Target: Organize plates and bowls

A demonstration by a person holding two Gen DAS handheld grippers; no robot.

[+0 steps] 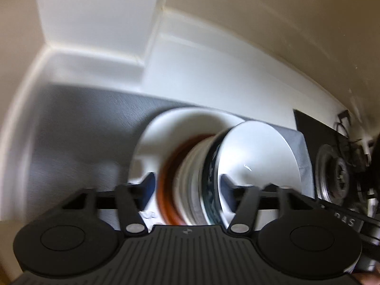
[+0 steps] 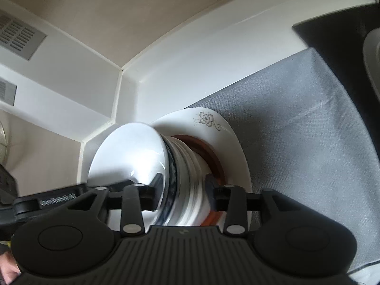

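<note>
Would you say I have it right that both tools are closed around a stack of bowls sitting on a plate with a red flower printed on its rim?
Nearly right, but the flower is grey, not red. The right wrist view shows the grey outlined flower on the white plate. The rest stands: the left tool and right tool each straddle the stack of bowls on that plate.

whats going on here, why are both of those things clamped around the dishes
A person is handling a stack of bowls with a tool in each hand. The left tool and the right tool each straddle the stack from opposite sides, fingers around its edge. The stack sits on a white flowered plate over a grey mat, near the wall corner. A stove burner is off to one side. Whether the stack is lifted is unclear.
</note>
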